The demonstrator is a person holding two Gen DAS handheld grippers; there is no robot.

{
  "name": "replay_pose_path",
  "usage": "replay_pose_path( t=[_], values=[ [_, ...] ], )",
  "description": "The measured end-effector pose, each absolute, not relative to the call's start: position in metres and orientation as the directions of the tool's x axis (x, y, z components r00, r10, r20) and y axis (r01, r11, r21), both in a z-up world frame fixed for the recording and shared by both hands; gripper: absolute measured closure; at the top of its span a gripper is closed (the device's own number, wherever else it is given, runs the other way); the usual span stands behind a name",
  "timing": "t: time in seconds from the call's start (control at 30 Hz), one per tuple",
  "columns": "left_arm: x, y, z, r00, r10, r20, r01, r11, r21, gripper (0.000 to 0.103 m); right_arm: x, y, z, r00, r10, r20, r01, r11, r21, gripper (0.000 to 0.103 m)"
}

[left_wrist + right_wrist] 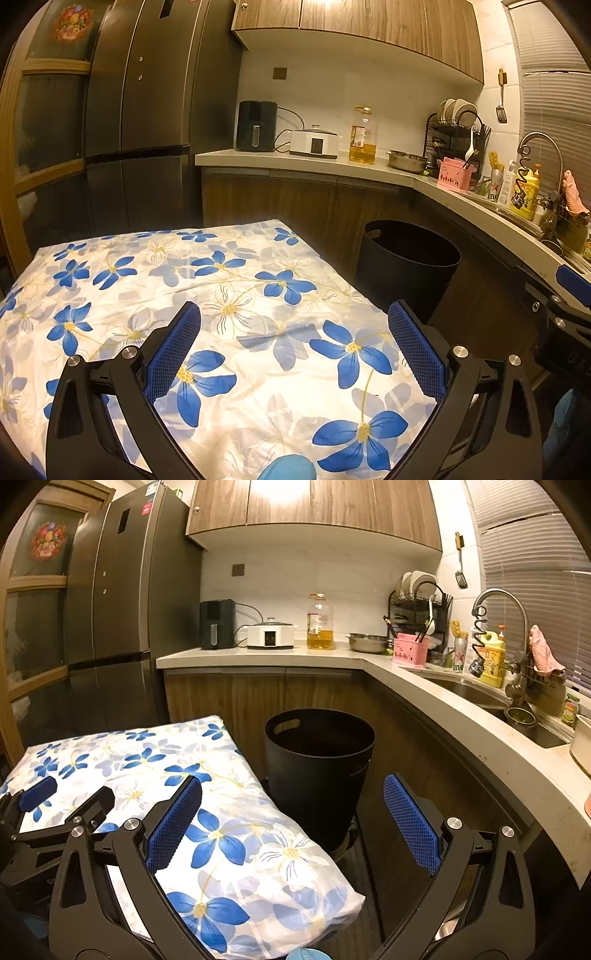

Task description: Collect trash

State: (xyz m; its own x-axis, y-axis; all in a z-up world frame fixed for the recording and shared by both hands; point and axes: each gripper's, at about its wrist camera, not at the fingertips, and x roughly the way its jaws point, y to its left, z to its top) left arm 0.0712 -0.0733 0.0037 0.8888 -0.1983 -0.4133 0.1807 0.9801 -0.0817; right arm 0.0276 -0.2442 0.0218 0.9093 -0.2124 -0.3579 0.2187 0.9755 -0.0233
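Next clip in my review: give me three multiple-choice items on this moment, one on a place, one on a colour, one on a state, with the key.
1. Where does the bin stand?
A. on the floor between the table and the cabinets
B. on the counter
C. on the table

2. What colour are the large flowers on the tablecloth?
A. red
B. blue
C. green

3. How is the left hand-held gripper?
A. shut on trash
B. shut, empty
C. open, empty

Key: 1 A, the black bin sits low beside the table's edge, before the cabinet doors. 2 B, blue petals on white cloth. 3 C, its blue pads stand wide apart with only cloth between them.
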Motion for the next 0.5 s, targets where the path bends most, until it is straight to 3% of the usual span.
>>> replay_pose_path(
  t=[0.5],
  values=[
    [0.0629, -0.0748, 0.0059, 0.888, -0.218, -0.405, 0.201, 0.976, -0.085, 0.006, 0.0236, -0.242, 0.0233, 0.91, -0.216, -0.353, 0.221, 0.975, -0.026, 0.005]
  ],
)
